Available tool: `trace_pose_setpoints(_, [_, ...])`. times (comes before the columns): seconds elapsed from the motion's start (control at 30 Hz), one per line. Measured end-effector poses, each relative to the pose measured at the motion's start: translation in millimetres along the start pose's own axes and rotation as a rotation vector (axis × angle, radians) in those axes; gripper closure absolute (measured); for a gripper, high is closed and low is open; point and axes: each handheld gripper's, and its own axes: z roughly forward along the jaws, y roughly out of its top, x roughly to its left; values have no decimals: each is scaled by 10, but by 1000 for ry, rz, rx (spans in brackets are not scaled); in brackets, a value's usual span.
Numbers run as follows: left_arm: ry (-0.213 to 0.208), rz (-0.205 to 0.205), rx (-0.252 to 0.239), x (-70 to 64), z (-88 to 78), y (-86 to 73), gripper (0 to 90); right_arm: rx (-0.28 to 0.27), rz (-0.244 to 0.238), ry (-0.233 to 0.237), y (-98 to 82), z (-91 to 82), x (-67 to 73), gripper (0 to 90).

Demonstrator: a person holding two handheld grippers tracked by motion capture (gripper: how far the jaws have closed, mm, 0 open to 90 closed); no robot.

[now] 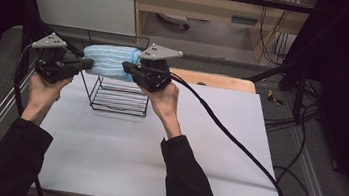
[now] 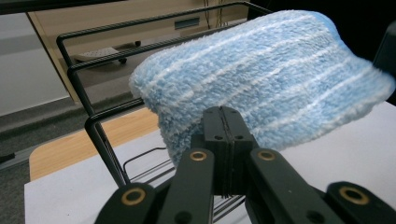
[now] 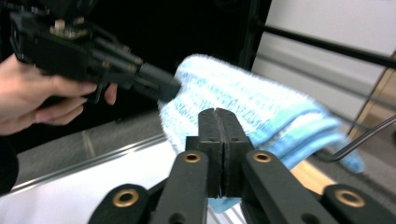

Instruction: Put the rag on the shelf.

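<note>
Fluffy light-blue striped cloth (image 1: pixel 110 61), folded, held level in the air above black wire rack (image 1: pixel 120 96)

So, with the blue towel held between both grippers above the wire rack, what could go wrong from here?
1. Each gripper pinches just an edge of the folded blue towel: the left gripper at one end, the right gripper at the other. If one grip slips, the towel may sag or unfold.
2. The towel hangs at the top rim of the black wire rack. Its fluffy pile could catch on the wires.
3. The rack looks light, so a snag could tip or drag it.
</note>
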Motion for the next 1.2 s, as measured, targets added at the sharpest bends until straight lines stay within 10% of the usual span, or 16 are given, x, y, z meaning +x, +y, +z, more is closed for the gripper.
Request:
trace_pose_setpoints(0.77, [-2, -51, -46, 23, 163, -127, 882, 35, -9, -87, -365, 156, -190, 863])
trace_pose_setpoints(1.2, [15, 9, -64, -99, -34, -67, 662, -9, -1, -52, -221, -62, -101, 707])
